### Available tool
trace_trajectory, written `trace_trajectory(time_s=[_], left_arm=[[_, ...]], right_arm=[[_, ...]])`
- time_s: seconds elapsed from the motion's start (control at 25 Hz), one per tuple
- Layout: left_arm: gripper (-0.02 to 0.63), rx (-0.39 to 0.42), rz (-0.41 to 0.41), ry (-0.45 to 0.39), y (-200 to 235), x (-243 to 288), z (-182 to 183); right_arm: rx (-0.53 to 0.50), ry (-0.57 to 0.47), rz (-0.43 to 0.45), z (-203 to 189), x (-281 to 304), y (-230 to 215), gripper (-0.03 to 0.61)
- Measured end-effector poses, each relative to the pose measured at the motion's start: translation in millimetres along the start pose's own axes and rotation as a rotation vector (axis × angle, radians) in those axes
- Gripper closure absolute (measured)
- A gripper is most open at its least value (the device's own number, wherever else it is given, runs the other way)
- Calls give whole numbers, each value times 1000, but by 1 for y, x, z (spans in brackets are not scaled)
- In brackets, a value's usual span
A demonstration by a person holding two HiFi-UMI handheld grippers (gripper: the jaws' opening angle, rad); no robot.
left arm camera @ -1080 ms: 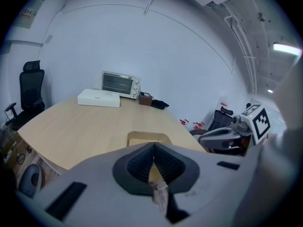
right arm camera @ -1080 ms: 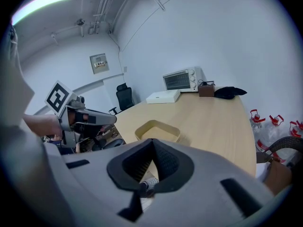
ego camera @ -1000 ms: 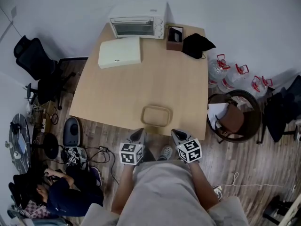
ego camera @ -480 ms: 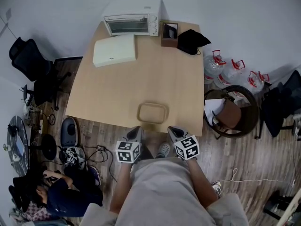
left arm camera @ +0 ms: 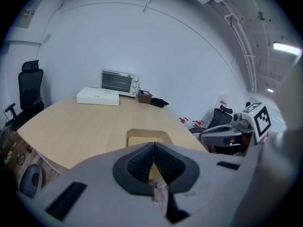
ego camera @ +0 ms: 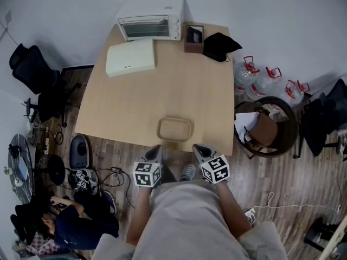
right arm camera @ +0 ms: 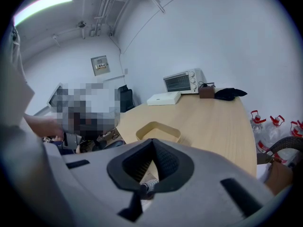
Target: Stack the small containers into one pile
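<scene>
A shallow tan container (ego camera: 174,129) with rounded corners sits on the wooden table (ego camera: 162,91) close to its near edge; whether it is one piece or several nested I cannot tell. My left gripper (ego camera: 157,151) hangs just off that edge, short of the container's left corner, jaws shut and empty. My right gripper (ego camera: 197,149) hangs off the edge by the container's right corner, also shut and empty. In the left gripper view the container (left arm camera: 148,137) lies just beyond the closed left gripper (left arm camera: 153,145). The right gripper view shows the container (right arm camera: 158,131) ahead of the closed right gripper (right arm camera: 152,141).
At the table's far end stand a toaster oven (ego camera: 149,25), a flat white box (ego camera: 130,57), a small brown box (ego camera: 193,38) and a black cloth (ego camera: 220,42). Water bottles (ego camera: 255,77) and a chair holding a bag (ego camera: 264,131) are to the right. A person (ego camera: 70,221) sits low at the left.
The head view has shifted a little, so the table sits slightly further left in the picture. Both grippers and the container keep their places relative to each other.
</scene>
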State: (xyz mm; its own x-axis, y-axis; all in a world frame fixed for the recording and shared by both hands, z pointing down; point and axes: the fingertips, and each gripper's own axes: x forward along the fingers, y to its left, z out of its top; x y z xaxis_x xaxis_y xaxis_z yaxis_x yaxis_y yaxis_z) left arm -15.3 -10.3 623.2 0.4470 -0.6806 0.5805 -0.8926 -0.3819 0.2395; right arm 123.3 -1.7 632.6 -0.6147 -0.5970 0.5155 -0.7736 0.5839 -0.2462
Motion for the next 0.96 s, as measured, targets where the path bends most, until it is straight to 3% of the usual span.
trace_trajectory(time_s=[0.36, 0.68, 0.96], left_arm=[[609, -2, -8, -4, -4, 1, 3], [609, -3, -9, -2, -4, 1, -1], [609, -8, -3, -5, -2, 1, -3]], right_arm=[[-16, 13, -7, 0, 0, -1, 574], [68, -13, -3, 0, -2, -5, 574], [73, -7, -1, -5, -2, -7, 574]])
